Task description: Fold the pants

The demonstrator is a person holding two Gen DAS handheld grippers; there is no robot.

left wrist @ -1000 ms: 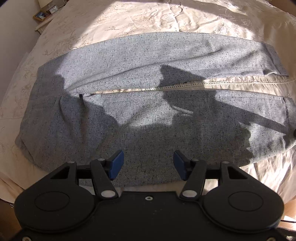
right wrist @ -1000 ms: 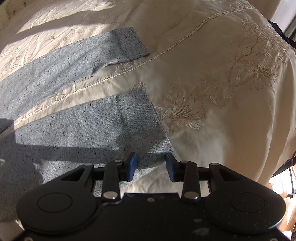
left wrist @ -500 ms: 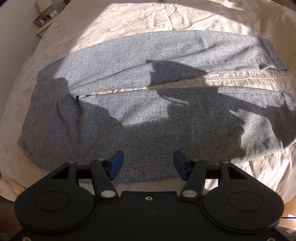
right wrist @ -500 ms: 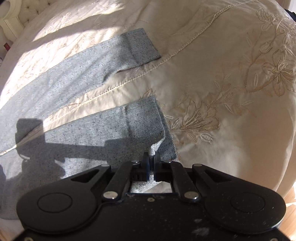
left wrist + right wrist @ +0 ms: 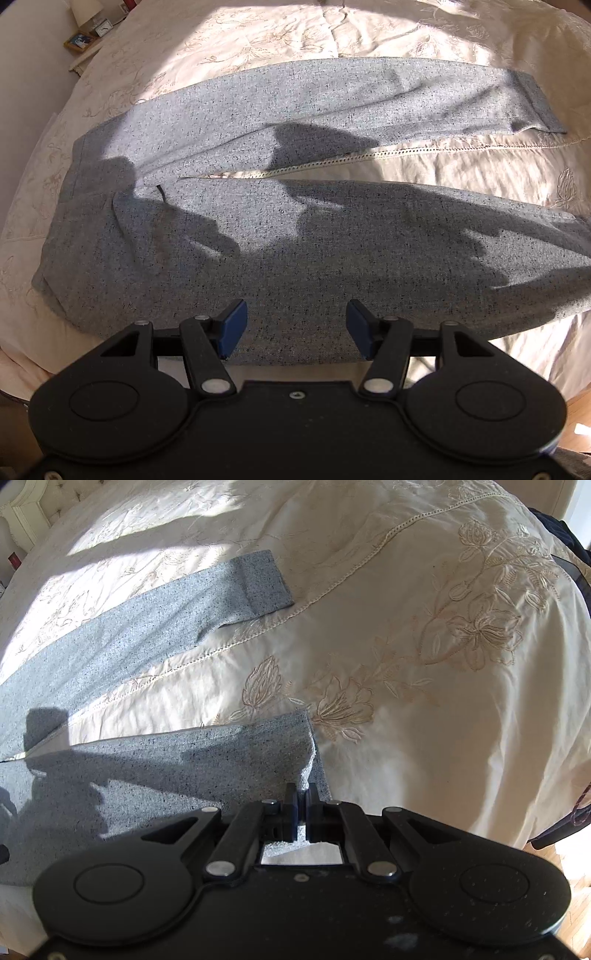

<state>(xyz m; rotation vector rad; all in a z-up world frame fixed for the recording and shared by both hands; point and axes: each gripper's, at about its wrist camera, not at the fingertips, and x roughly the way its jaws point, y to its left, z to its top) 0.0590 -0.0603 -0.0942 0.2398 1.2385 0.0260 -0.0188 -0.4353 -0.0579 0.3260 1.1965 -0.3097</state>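
Grey speckled pants lie spread on a cream embroidered bedspread, waist at the left, both legs running right with a gap between them. My left gripper is open and empty over the near leg's front edge. In the right wrist view, my right gripper is shut on the cuff corner of the near leg, lifting it a little off the bed. The far leg lies flat beyond.
A nightstand with small items stands at the far left of the bed. A dark garment hangs at the bed's right edge. The bedspread stretches wide to the right of the cuffs. Wooden floor shows at the lower right.
My right gripper closed on the near leg's cuff and raised it slightly. My left gripper stayed open and drew back a little, showing more of the pants.
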